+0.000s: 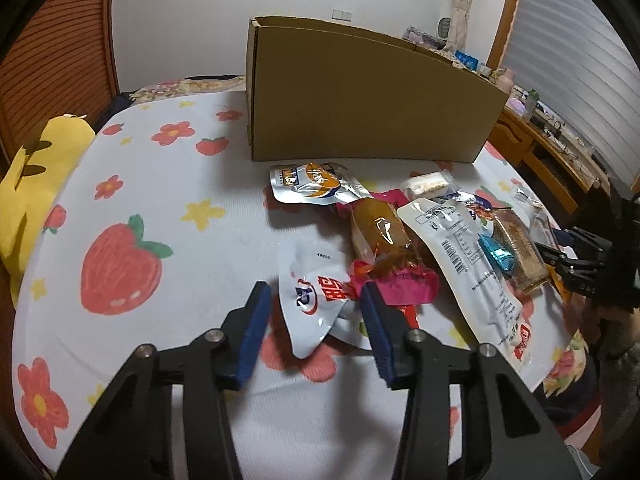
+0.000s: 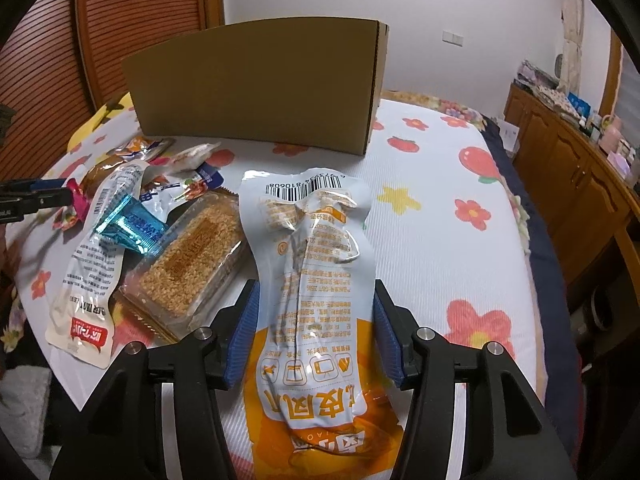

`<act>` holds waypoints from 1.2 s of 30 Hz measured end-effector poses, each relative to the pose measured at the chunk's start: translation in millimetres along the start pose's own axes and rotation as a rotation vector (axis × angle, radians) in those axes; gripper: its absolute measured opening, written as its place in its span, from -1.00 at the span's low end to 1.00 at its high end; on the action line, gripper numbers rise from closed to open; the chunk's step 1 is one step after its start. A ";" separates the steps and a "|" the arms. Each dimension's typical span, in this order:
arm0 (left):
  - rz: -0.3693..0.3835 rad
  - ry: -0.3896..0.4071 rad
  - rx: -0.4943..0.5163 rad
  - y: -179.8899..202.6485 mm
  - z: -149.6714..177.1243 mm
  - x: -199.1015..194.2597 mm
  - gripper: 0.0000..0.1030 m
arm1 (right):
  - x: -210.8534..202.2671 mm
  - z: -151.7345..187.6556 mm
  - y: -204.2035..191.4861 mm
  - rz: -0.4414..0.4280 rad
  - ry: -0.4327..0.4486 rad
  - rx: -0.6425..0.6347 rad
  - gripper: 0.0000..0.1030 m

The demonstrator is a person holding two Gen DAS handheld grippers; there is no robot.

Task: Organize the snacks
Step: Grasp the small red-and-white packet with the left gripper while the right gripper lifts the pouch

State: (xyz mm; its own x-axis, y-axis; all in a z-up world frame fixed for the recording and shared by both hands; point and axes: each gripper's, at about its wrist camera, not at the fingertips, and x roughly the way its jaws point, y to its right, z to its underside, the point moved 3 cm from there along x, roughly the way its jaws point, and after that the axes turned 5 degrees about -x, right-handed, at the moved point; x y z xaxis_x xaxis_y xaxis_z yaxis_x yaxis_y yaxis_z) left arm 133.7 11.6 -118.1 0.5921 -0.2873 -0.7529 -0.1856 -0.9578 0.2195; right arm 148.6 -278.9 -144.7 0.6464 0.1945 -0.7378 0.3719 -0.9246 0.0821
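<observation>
A pile of snack packets lies on the flowered sheet before a brown cardboard box, also in the right wrist view. My left gripper is open, its blue pads on either side of a white packet with red lettering, above the sheet. My right gripper has its pads against both edges of a long white and orange packet. In the pile are a clear-wrapped brown cake, a sesame bar tray, a blue sachet and a long white packet.
A yellow plush pillow lies at the left edge of the bed. A wooden cabinet with clutter runs along the right side. A slatted wooden wardrobe door stands behind the box. The right gripper shows at the left view's right edge.
</observation>
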 end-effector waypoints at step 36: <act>0.152 0.062 -0.167 -27.0 -24.1 -26.3 -1.00 | -5.0 -2.7 5.6 -0.018 0.002 0.038 -0.14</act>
State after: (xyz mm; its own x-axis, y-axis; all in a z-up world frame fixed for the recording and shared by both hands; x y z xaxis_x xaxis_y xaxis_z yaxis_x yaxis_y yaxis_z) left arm 142.1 44.7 -89.3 0.6152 -0.4234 -0.6651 -0.1468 -0.8903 0.4310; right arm 149.2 -284.2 -138.8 0.6412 0.2119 -0.7375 0.3582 -0.9326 0.0435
